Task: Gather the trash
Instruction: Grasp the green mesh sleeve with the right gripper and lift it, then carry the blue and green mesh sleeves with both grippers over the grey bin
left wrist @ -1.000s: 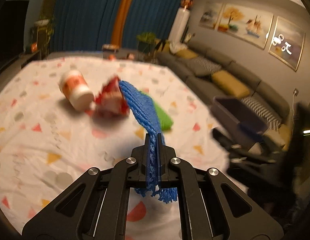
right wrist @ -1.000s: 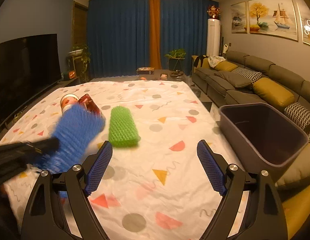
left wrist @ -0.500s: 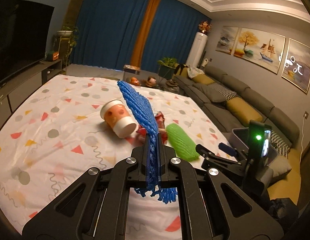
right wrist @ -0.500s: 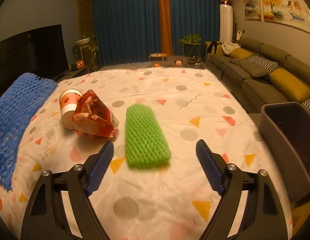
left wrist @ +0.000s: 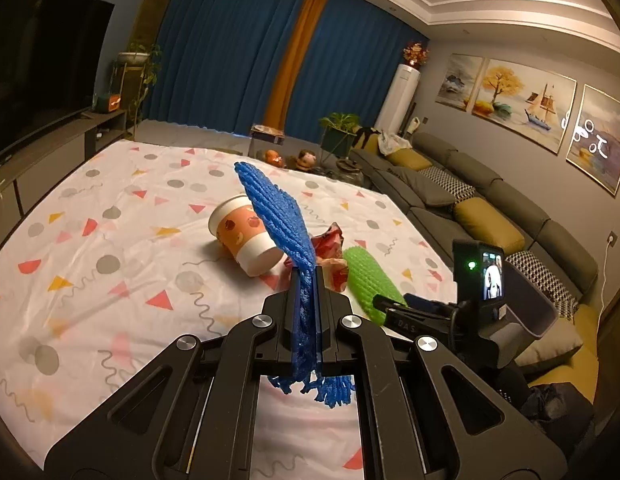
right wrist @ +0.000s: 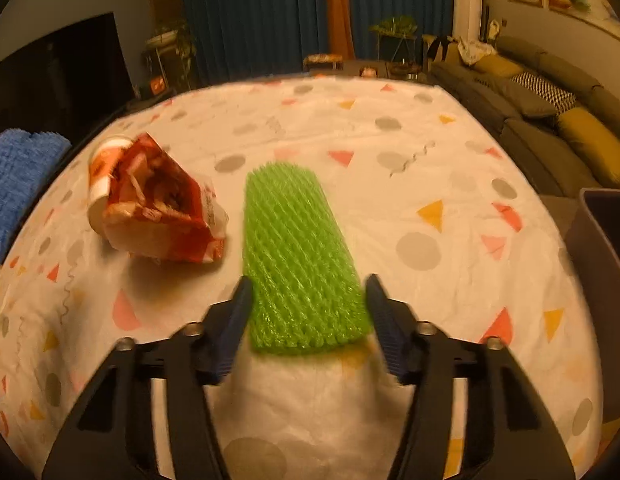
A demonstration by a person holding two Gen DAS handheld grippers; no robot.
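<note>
**Right gripper closing on green net, left already loaded**

Since a second ago the right gripper [right wrist: 307, 312] has dropped from a wide hover to straddle the near end of the green foam net [right wrist: 299, 256] on the tablecloth [right wrist: 410, 152]; jaws are closing, net between them, pads not yet pressing. Left gripper [left wrist: 307, 312] stays clamped on the blue foam net [left wrist: 277, 212]. Paper cup [left wrist: 243, 234] and red snack wrapper [right wrist: 161, 204] still lie there. Bin [right wrist: 606, 264] sits at right. Readable writing: only "D A S" on the right gripper's arm; the cup print is illegible.

Home living room, grey sofa [left wrist: 470, 196], blue curtains [left wrist: 229, 60], framed paintings [left wrist: 522, 96], television [left wrist: 41, 76]
</note>
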